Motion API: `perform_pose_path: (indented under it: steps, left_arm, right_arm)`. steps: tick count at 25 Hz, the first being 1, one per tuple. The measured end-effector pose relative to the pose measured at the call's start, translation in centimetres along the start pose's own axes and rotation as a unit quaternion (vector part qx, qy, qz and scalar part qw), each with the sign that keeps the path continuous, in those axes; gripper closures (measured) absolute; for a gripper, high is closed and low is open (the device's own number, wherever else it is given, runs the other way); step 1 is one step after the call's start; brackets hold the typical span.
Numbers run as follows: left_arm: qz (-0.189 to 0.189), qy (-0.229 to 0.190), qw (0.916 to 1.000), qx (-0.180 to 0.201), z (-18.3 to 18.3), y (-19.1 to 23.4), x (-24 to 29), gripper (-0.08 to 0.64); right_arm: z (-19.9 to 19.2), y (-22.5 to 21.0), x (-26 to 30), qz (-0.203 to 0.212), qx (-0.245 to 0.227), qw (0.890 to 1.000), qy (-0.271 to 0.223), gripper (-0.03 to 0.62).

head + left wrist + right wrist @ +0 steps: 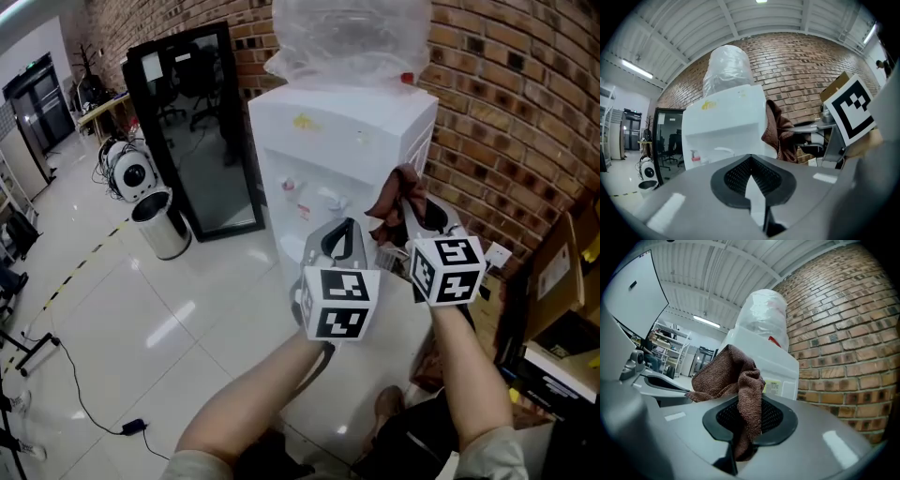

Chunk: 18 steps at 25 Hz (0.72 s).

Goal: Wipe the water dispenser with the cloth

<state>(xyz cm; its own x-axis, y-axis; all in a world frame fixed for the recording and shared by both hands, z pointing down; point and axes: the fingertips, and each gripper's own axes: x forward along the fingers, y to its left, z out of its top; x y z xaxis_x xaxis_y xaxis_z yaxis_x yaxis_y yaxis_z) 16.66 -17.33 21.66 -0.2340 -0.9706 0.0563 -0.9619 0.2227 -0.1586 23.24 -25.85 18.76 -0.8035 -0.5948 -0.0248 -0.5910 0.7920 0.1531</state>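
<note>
The white water dispenser (328,150) stands against the brick wall, with a plastic-wrapped bottle (347,37) on top. It fills the left gripper view (726,122) and rises behind the cloth in the right gripper view (776,364). A brown cloth (398,199) hangs bunched from my right gripper (409,217), which is shut on it (749,401) beside the dispenser's right front edge. The cloth (733,373) droops over the jaws; it also shows in the left gripper view (777,129). My left gripper (348,223) hovers before the tap recess, shut and empty (751,158).
A black glass-door cabinet (192,131) and a steel bin (161,223) stand left of the dispenser. The brick wall (506,112) runs behind and to the right. Cardboard and shelving (562,281) crowd the right side. A cable (84,403) lies on the tiled floor.
</note>
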Motion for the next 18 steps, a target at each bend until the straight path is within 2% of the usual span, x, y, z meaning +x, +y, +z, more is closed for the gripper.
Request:
perform_pose_path:
  steps: [8, 13, 18]
  left_arm:
    - [-0.007, 0.013, 0.9995, -0.029, -6.5, -1.0, -0.1, 0.560]
    - [-0.011, 0.032, 0.9984, -0.045, -12.3, -1.6, -0.2, 0.560]
    - [-0.008, 0.068, 0.9970, -0.035, -18.9, -1.6, 0.1, 0.560]
  right_arm:
    - [-10.6, 1.8, -0.2, -0.002, 0.053, 0.995, 0.088, 0.515]
    - [-19.0, 3.0, -0.6, -0.012, 0.091, 0.982, 0.162, 0.514]
    - [-26.5, 3.6, -0.5, -0.028, 0.114, 0.968, 0.224, 0.514]
